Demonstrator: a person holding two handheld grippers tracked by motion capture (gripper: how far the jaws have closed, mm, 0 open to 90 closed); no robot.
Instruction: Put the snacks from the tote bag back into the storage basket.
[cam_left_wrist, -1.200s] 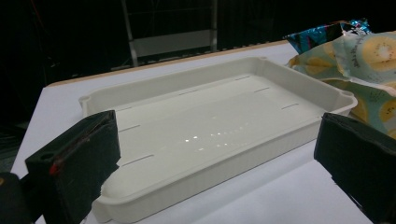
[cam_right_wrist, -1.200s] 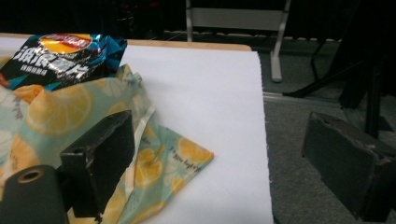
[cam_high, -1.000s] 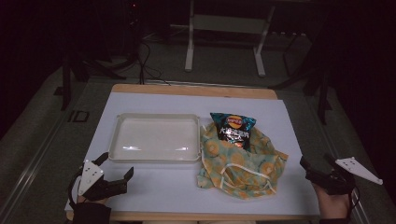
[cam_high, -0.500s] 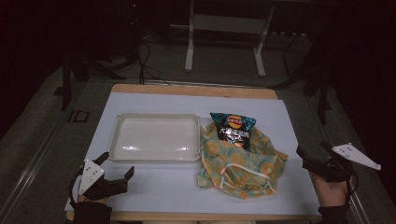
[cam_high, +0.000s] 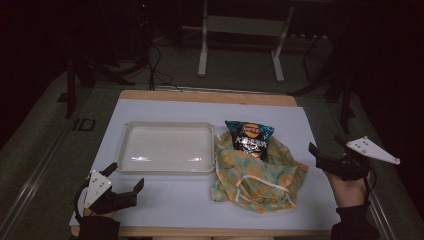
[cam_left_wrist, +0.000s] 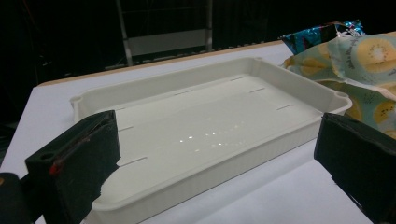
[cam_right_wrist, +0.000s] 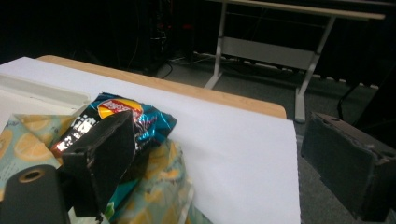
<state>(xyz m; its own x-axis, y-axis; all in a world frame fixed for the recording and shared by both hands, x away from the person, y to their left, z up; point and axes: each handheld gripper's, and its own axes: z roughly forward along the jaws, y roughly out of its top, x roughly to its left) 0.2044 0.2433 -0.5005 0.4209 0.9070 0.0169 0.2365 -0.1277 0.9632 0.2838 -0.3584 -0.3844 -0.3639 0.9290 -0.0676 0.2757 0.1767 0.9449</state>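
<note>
Left tool (cam_high: 125, 177) spread wide, empty, at near left table (cam_high: 165, 107) corner, just short of tray (cam_high: 167, 169). Right tool (cam_high: 325, 155) spread, empty, beyond right edge, apart from cloth (cam_high: 260, 175) bearing chip bag (cam_high: 248, 136). Bare table along front.

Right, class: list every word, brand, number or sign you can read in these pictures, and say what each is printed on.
Chip bag: a red and yellow round logo with blurred lettering; the brand cannot be read.
Chip bag, lower front: pale characters, too blurred to read.
Floor left of the table: a marking that looks like "ID", uncertain.
Tray and fruit-print cloth: no text.
</note>
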